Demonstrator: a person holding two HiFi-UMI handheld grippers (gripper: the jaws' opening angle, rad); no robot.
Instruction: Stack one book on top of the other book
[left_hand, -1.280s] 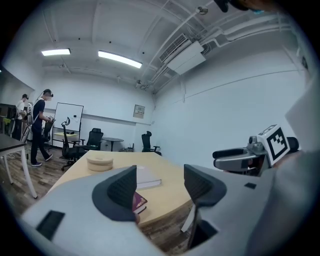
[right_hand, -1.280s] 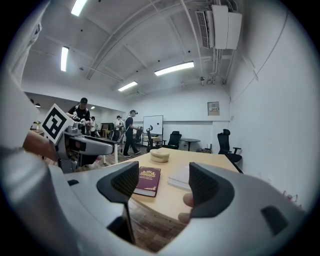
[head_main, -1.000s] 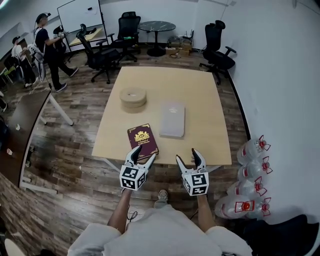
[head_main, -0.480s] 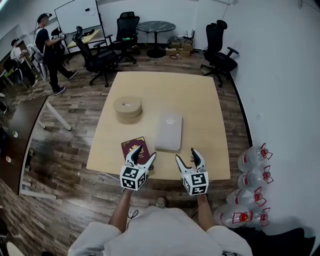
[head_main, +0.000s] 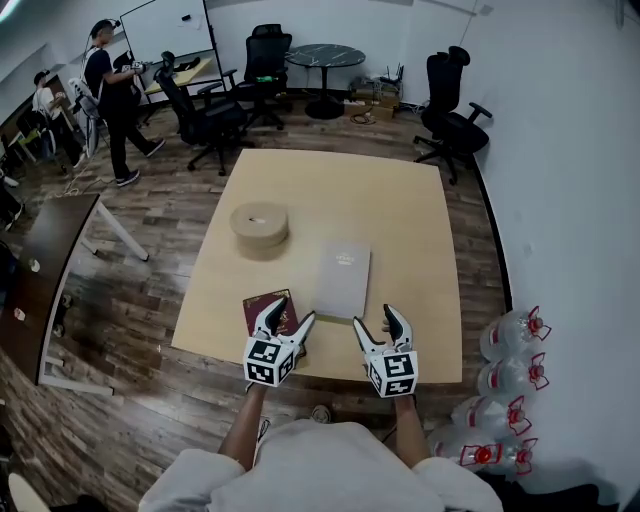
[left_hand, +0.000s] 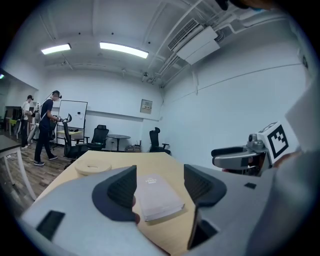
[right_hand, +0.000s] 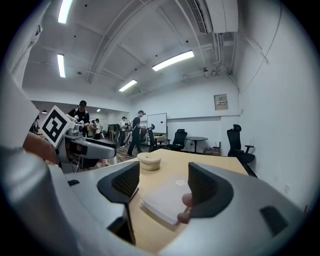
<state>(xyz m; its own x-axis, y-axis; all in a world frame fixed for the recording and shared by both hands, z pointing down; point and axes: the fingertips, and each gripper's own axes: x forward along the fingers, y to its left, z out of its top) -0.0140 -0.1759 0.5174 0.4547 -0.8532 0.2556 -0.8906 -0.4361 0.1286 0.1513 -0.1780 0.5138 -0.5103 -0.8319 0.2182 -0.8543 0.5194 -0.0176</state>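
On the tan table (head_main: 400, 215) a grey book (head_main: 342, 279) lies flat, with a maroon book (head_main: 266, 309) to its left at the near edge. My left gripper (head_main: 288, 312) hangs open over the maroon book's near right corner, holding nothing. To the right, my right gripper (head_main: 376, 317) is open just short of the grey book's near end. In the left gripper view the grey book (left_hand: 156, 196) lies ahead between the open jaws of the left gripper (left_hand: 160, 187). The right gripper view shows the grey book (right_hand: 167, 197) ahead of the open right gripper (right_hand: 162, 185).
A round tan box (head_main: 259, 227) sits on the table behind the maroon book. Water bottles (head_main: 510, 340) stand on the floor at the right. A dark table (head_main: 50, 260) is at the left. Office chairs (head_main: 215, 115) and people (head_main: 112, 85) are at the back.
Both grippers have moved forward from in front of the table to over its near edge. The left one now covers part of the maroon book. Both stay open.
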